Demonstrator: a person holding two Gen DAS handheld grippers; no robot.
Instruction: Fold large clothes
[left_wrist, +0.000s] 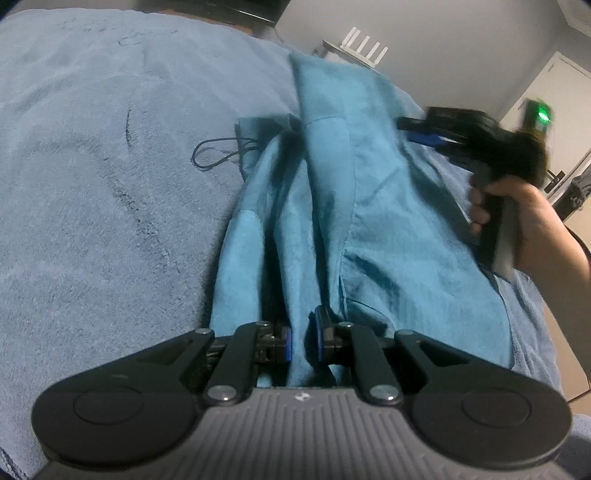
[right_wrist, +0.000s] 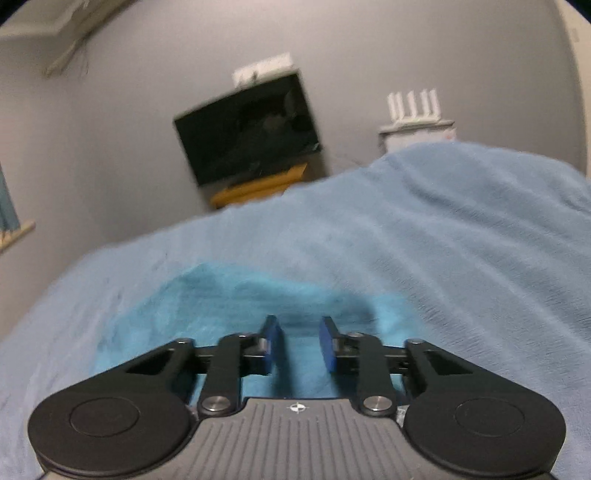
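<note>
A teal garment (left_wrist: 343, 206) with a dark drawstring (left_wrist: 218, 155) lies lengthwise on a light blue blanket (left_wrist: 92, 166). My left gripper (left_wrist: 301, 338) is shut on a bunched fold of the garment at its near end. The right gripper (left_wrist: 428, 133), held in a hand, shows blurred at the garment's far right edge in the left wrist view. In the right wrist view my right gripper (right_wrist: 301, 345) is open, its blue pads apart with nothing between them, just above the teal garment (right_wrist: 229, 299) on the blanket (right_wrist: 443, 240).
A dark TV (right_wrist: 247, 129) hangs on the grey wall over a wooden shelf (right_wrist: 258, 188). A white router (right_wrist: 413, 107) stands on a white unit past the bed. A door (left_wrist: 561, 110) with a green light is at the right.
</note>
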